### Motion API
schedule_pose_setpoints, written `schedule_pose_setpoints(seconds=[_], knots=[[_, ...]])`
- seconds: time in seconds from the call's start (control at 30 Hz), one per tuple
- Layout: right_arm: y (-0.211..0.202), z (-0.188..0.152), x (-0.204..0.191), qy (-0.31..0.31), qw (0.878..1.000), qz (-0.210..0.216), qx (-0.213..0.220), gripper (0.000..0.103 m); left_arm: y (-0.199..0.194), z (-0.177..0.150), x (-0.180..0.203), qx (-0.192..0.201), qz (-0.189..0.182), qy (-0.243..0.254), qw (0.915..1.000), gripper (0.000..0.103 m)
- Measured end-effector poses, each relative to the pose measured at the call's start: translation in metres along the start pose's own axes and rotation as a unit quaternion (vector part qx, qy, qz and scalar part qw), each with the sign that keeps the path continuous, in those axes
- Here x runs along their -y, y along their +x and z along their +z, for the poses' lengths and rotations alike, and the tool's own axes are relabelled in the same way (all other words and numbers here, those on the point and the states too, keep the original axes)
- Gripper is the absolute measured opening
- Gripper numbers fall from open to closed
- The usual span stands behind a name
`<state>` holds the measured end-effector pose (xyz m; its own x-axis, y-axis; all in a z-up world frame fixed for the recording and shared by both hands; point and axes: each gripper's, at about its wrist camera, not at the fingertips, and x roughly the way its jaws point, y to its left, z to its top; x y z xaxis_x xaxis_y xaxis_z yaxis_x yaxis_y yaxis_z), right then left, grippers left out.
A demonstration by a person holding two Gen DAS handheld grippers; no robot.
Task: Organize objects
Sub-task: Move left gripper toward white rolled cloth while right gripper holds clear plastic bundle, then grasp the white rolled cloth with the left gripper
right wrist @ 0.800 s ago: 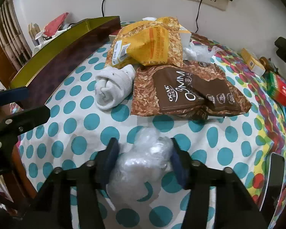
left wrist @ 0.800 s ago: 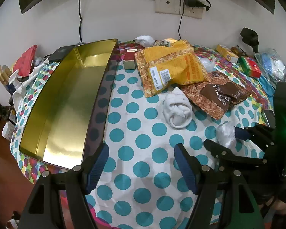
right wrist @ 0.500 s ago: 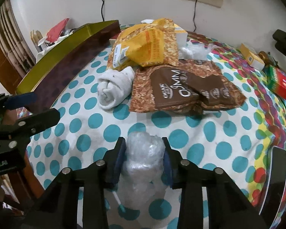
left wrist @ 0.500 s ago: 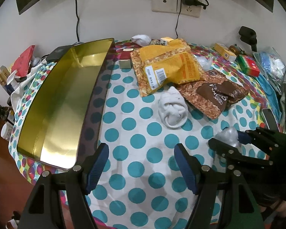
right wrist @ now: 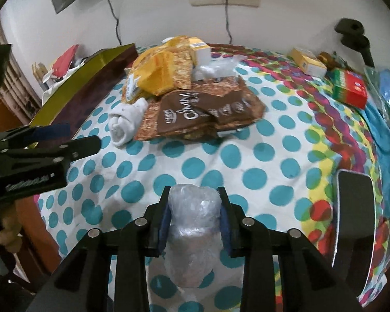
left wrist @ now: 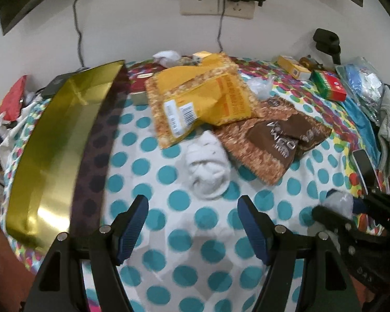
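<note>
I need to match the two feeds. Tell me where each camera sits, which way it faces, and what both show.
Left wrist: on the open left gripper, facing the wall across the dotted cloth; gold tray at left.
Right wrist: on the right gripper, shut on a clear plastic bundle, facing the same wall.
Shared: rolled white sock, brown snack bag, each other's gripper.

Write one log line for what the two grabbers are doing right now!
right gripper: shut on plastic-wrapped bundle | left gripper: open, empty, above polka-dot cloth | gold tray: left of rolled white sock
</note>
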<state>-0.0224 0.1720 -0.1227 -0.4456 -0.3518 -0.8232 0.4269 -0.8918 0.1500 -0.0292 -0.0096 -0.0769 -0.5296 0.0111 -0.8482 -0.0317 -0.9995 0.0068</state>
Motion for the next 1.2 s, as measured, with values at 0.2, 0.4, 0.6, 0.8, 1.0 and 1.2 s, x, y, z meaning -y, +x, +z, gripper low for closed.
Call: schedule_pose_setpoints(seconds=[0.2, 0.4, 0.6, 0.8, 1.0, 1.2], knots=[[-0.006, 0.0, 0.005, 0.007, 1.0, 0.01, 0.009, 0.03, 0.026, 0.012, 0.011, -0.009, 0.003, 0.024, 0.9997, 0.073], [-0.008, 0.003, 0.01, 0.018, 0.999, 0.023, 0.016, 0.03, 0.043, 0.017, 0.015, -0.015, 0.003, 0.032, 0.9994, 0.073], [-0.006, 0.003, 0.013, 0.021, 0.999, 0.029, 0.016, 0.03, 0.05, 0.02, 0.008, -0.012, -0.002, 0.017, 0.9998, 0.072], [-0.005, 0.003, 0.012, 0.021, 0.999, 0.032, 0.016, 0.03, 0.052, 0.019, 0.004, -0.025, -0.024, 0.004, 0.9994, 0.035], [-0.009, 0.003, 0.006, 0.016, 0.999, 0.028, 0.019, 0.03, 0.03, 0.016, 0.007, -0.006, -0.029, 0.022, 0.9993, 0.031], [-0.013, 0.003, -0.002, 0.013, 0.999, 0.031, 0.022, 0.03, -0.004, 0.016, -0.009, 0.012, -0.04, 0.011, 0.999, 0.031]])
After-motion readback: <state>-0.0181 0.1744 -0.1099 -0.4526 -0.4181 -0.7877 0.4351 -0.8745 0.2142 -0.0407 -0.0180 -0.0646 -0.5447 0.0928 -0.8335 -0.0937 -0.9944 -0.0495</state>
